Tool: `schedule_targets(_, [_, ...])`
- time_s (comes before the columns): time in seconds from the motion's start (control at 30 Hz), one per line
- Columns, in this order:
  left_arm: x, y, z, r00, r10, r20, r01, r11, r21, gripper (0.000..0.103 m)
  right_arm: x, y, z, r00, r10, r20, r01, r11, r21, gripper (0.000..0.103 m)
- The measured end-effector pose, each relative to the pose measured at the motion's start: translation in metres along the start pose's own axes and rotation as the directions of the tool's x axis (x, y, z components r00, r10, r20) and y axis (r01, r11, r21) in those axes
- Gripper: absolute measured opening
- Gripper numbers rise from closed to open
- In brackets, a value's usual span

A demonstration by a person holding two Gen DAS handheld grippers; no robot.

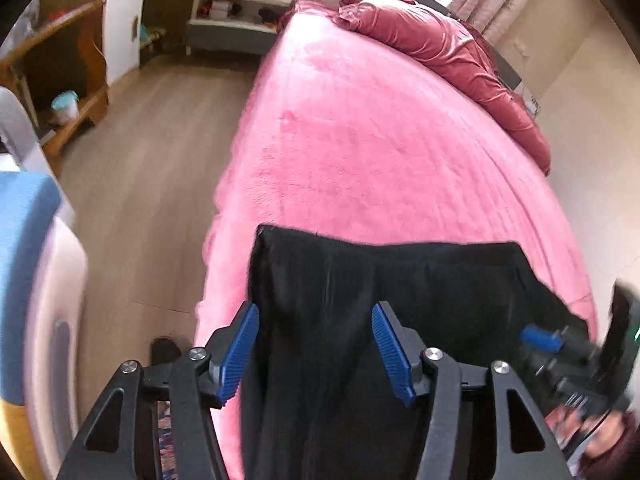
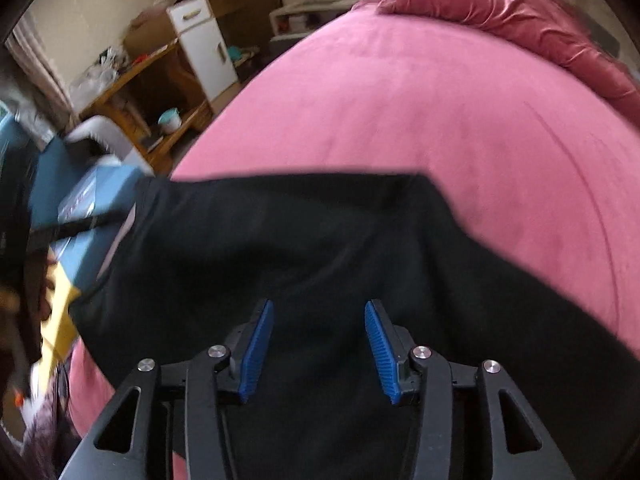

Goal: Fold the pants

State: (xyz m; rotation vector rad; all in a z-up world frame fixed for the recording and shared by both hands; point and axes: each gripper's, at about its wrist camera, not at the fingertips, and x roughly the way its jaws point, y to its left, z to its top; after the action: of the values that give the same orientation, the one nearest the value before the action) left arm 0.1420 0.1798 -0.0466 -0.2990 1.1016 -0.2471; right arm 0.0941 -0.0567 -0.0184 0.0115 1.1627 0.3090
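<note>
Over the black pants on the pink bed, both grippers' fingers gape, no writing legible

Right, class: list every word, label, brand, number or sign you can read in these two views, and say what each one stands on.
No text can be read in either view.
Black pants: no label or print shows.
Pink bed cover: plain.
White cabinet: no lettering.
Blue packet at the left edge of the right wrist view: any print is too blurred to read.
Green light on the right hand-held gripper: a glow, no legible sign.
</note>
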Motion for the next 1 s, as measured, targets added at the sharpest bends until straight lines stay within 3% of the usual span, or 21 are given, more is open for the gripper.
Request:
schedule_targets(0.13, [0.017, 0.003, 0.008, 0.999, -0.012, -0.042, 0.012, 1.0, -0.005, 0.054, 0.02, -0.006, -0.009, 1.0, -0.013, -0.02, 0.014, 1.0, 0.019, 0.049])
schedule_targets(0.17, [0.021, 0.001, 0.009, 0.998, -0.022, -0.05, 0.022, 1.0, 0.004, 0.037, 0.024, -0.005, -0.006, 1.0, -0.014, -0.018, 0.014, 1.0, 0.023, 0.05])
schedule_targets(0.27, [0.023, -0.006, 0.006, 0.999, 0.0, -0.033, 0.001, 0.998, 0.056, 0.017, 0.033, 0.0, -0.004, 1.0, -0.018, -0.013, 0.018, 0.999, 0.029, 0.051])
schedule_targets(0.47, [0.007, -0.001, 0.007, 0.996, 0.066, 0.064, -0.069, 0.997, 0.043, 0.009, 0.037, -0.003, -0.008, 1.0, -0.009, 0.006, 0.008, 0.998, 0.062, 0.054])
schedule_targets(0.53, [0.012, -0.003, 0.007, 0.988, 0.142, 0.062, -0.146, 0.986, 0.076, 0.008, 0.037, -0.004, -0.01, 1.0, -0.008, 0.012, 0.007, 0.998, 0.064, 0.059])
schedule_targets(0.63, [0.012, -0.004, 0.004, 0.983, 0.178, 0.042, -0.181, 0.981, 0.073, 0.012, 0.038, 0.004, -0.013, 0.999, -0.032, 0.024, 0.031, 0.999, 0.022, 0.066])
schedule_targets(0.7, [0.003, -0.004, 0.002, 0.969, 0.24, 0.058, -0.243, 0.968, 0.059, 0.025, 0.04, 0.01, -0.013, 0.998, -0.049, 0.032, 0.049, 0.999, 0.001, 0.067])
schedule_targets(0.73, [-0.006, -0.004, -0.001, 0.954, 0.294, 0.063, -0.297, 0.954, 0.035, 0.036, 0.04, 0.011, -0.012, 0.998, -0.049, 0.033, 0.049, 0.999, 0.001, 0.068])
schedule_targets(0.77, [-0.016, -0.003, -0.004, 0.946, 0.315, 0.074, -0.317, 0.948, 0.017, 0.036, 0.041, 0.012, -0.012, 0.998, -0.046, 0.034, 0.046, 0.999, 0.001, 0.069])
schedule_targets(0.83, [-0.034, -0.001, -0.011, 0.947, 0.304, 0.101, -0.305, 0.952, -0.003, 0.036, 0.043, 0.014, -0.01, 0.999, -0.042, 0.032, 0.042, 0.999, -0.003, 0.073])
schedule_targets(1.0, [-0.069, -0.011, -0.043, 0.972, 0.198, 0.126, -0.198, 0.98, -0.012, 0.036, 0.043, 0.021, -0.005, 0.999, -0.043, 0.028, 0.043, 0.999, 0.001, 0.076])
